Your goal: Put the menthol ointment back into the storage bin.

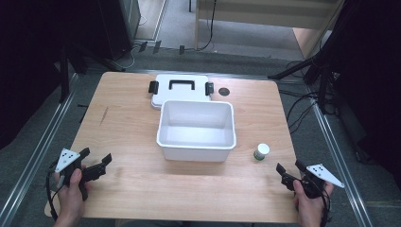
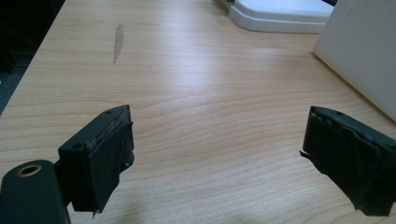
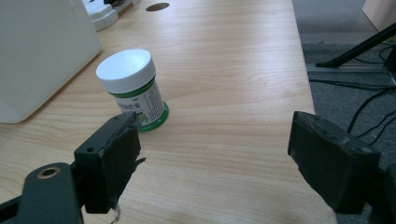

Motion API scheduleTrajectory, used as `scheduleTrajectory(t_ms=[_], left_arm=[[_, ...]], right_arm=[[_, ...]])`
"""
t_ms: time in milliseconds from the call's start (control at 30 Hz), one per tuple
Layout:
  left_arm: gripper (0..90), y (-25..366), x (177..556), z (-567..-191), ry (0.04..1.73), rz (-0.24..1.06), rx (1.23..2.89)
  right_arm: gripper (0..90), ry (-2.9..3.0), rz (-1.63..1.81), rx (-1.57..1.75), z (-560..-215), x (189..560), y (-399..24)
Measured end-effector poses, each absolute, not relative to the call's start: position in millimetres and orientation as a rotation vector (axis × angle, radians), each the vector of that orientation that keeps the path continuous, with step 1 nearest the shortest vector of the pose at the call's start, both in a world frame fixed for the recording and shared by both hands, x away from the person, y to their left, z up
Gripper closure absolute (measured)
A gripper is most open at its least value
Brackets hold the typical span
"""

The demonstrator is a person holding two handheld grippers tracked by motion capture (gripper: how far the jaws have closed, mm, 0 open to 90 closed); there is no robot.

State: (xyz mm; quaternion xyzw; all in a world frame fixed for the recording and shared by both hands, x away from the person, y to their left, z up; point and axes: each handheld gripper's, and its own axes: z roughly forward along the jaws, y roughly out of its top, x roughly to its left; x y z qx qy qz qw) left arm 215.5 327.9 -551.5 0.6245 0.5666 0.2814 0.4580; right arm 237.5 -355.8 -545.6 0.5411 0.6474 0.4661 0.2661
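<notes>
Each hand grips a black two-jaw tool: the left gripper (image 1: pixel 97 166) and right gripper (image 1: pixel 289 173) carry grey triangular plates, trailing black cables, and frayed black tape on blocky fingers (image 2: pixel 106 161).

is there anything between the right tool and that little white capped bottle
Nothing visible. The right tool is open and bare table lies between it and the bottle, which stands upright just ahead of its left jaw. The white bin sits off to the bottle's side, apart from it.
</notes>
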Motion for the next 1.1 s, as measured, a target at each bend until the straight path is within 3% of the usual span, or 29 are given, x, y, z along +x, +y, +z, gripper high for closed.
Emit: scheduleTrajectory(t_ms=[467,800,1100], left_arm=[[9.1,329,215,-552,1.384,0.693,1.54],[9.1,329,215,-552,1.38,0.685,1.537],[9.1,330,215,-552,1.38,0.68,1.536]], right_arm=[[19.3,1.929,1.103,1.497,-532,242,-340],[19.5,2.183,0.909,1.505,-506,261,-330],[18.0,2.425,0.652,1.508,-503,285,-316]])
